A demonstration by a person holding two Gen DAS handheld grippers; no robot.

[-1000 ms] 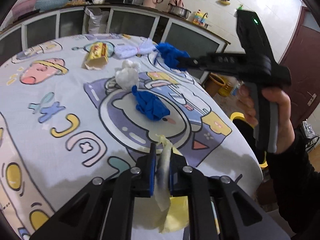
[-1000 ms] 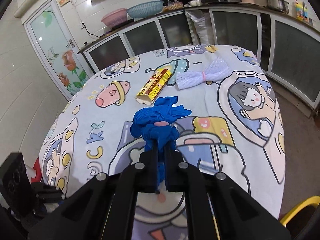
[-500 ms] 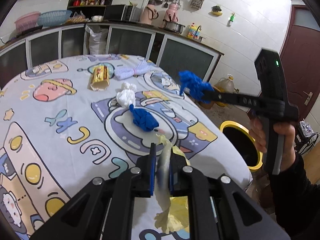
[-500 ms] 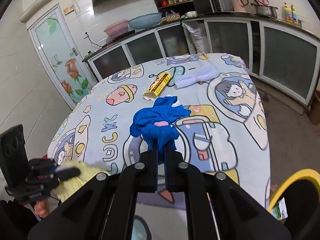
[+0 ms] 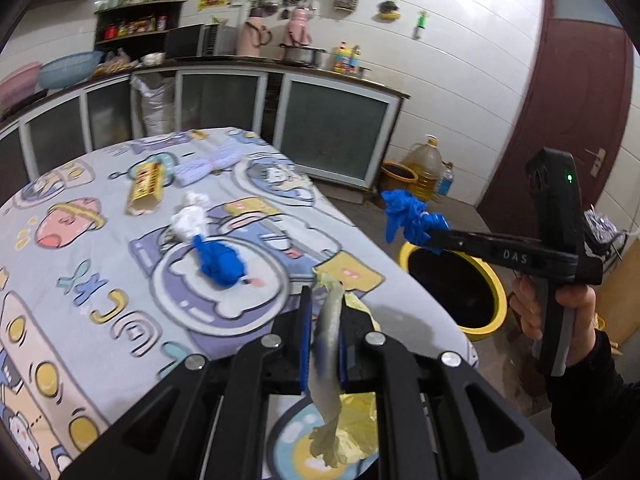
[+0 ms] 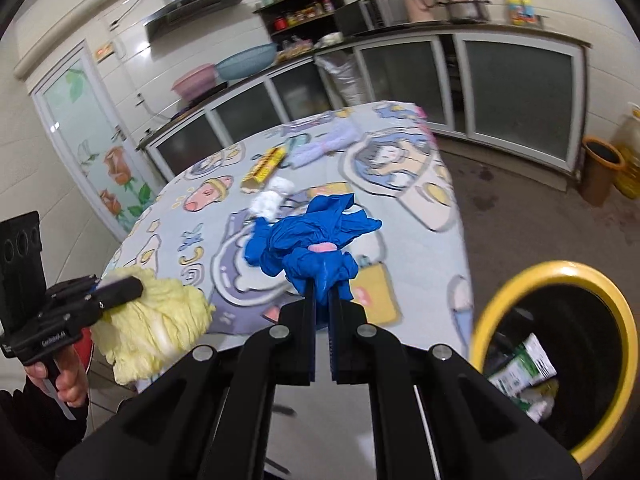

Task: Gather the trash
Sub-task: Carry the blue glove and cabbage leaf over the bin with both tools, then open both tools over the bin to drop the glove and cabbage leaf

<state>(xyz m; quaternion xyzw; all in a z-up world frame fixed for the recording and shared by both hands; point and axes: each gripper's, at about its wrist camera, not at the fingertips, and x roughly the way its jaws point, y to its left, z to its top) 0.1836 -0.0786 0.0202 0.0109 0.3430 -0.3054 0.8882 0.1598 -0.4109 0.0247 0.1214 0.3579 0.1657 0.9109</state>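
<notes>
Both hands are carrying trash off the bench toward the bin on the floor; this looks like the transfer step, with the drop still to come.

The right tool is clenched on a crumpled blue glove. From the left wrist view, that glove hangs in the air past the bench's rounded edge, just above and behind the bin's yellow rim. The left tool is clenched on a yellow glove, which dangles limp below the jaws and sits over the near edge of the bench, not yet past it.

The bin stands on the floor just beside the bench, its mouth wide and dark, with a green-and-white carton already inside. The next move, as I judge it, calls for bringing the right tool squarely over the opening before the jaws let go, since a light glove may cling to the pads or drift to the rim. The left tool then needs to clear the bench edge and the right arm, because both are heading for the same opening.

Room is good: the floor around the bin is open, and nothing stands between either tool and the bin.

Left on the bench are a second blue glove, a white wad of tissue, a yellow box and a white mesh bundle, all well apart from the edge.
</notes>
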